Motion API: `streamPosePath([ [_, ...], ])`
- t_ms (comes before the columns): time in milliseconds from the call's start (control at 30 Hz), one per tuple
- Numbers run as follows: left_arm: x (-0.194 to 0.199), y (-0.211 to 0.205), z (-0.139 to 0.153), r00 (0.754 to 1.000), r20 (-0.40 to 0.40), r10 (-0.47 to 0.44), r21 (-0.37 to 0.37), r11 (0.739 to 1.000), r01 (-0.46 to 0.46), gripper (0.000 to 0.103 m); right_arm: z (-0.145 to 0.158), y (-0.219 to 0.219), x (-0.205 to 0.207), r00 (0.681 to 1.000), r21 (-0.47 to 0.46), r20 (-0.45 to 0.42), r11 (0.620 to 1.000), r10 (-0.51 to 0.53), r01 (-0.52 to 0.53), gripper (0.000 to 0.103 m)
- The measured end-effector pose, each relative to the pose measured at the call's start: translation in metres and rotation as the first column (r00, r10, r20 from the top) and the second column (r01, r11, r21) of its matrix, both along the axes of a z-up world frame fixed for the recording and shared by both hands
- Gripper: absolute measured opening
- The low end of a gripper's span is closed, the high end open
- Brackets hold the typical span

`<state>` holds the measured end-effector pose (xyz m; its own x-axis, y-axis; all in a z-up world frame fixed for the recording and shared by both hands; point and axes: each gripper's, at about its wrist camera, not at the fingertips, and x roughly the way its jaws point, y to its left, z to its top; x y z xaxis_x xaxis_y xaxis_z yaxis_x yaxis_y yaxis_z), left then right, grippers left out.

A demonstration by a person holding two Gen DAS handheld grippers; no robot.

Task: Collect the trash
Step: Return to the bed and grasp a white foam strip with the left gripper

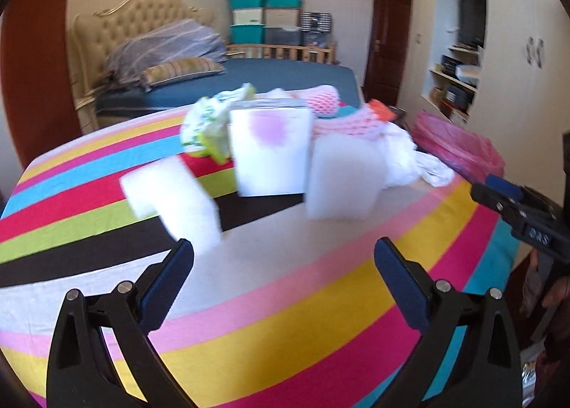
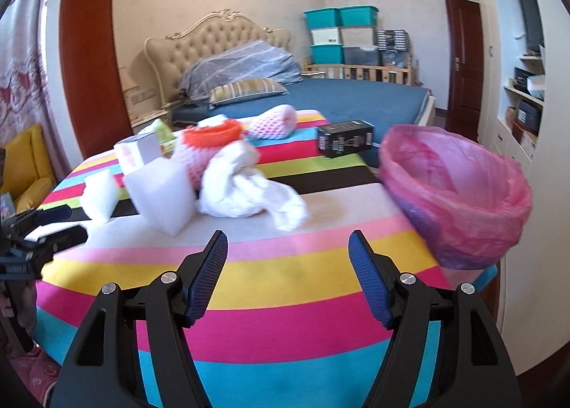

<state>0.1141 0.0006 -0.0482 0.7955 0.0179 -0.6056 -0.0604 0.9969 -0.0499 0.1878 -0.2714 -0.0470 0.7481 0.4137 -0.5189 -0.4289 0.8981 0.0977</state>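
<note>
Trash lies on a striped tablecloth [image 1: 285, 301]: white foam blocks [image 1: 171, 201] [image 1: 343, 176], a white box with a pink patch [image 1: 270, 151], a green-white wrapper [image 1: 206, 126], pink foam netting [image 1: 322, 99], crumpled white plastic [image 2: 245, 187] and a black box [image 2: 345, 138]. A bin lined with a pink bag [image 2: 459, 190] stands at the table's right edge. My left gripper [image 1: 285, 258] is open and empty in front of the foam blocks. My right gripper [image 2: 288, 251] is open and empty, short of the white plastic, left of the bin.
A bed [image 2: 338, 98] with pillows stands behind the table. Storage bins [image 2: 342, 34] are stacked by the far wall. Shelves [image 2: 527, 87] and a door [image 2: 463, 62] are on the right. A yellow chair [image 2: 25, 165] is at the left.
</note>
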Motion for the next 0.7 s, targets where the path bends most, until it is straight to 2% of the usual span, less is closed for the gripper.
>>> streamPosePath([
  [133,0.008,0.023,0.004,0.996,-0.019,0.085,-0.024,0.996,-0.085,0.098,0.004,0.018,-0.004,0.999,-0.010,0.008,0.999,0.048,-0.048,0.068],
  [300,0.033,0.047,0.005,0.983,-0.067,0.172,0.003,0.985,-0.172,0.098,0.004,0.041,-0.005,0.995,-0.029,0.001,0.995,0.097,-0.097,0.068],
  [467,0.051,0.056,-0.001,0.975,-0.114,0.191,0.006,0.982,-0.191,0.098,0.004,0.060,-0.011,0.990,-0.046,-0.003,0.989,0.141,-0.141,0.068],
  [600,0.060,0.060,-0.002,0.971,-0.120,0.206,0.019,0.979,-0.205,0.097,0.005,0.077,-0.012,0.984,-0.057,-0.009,0.983,0.176,-0.177,0.068],
  [700,0.066,0.062,-0.005,0.970,-0.118,0.210,0.040,0.978,-0.207,0.090,0.006,0.093,-0.010,0.981,-0.056,-0.020,0.979,0.195,-0.196,0.072],
])
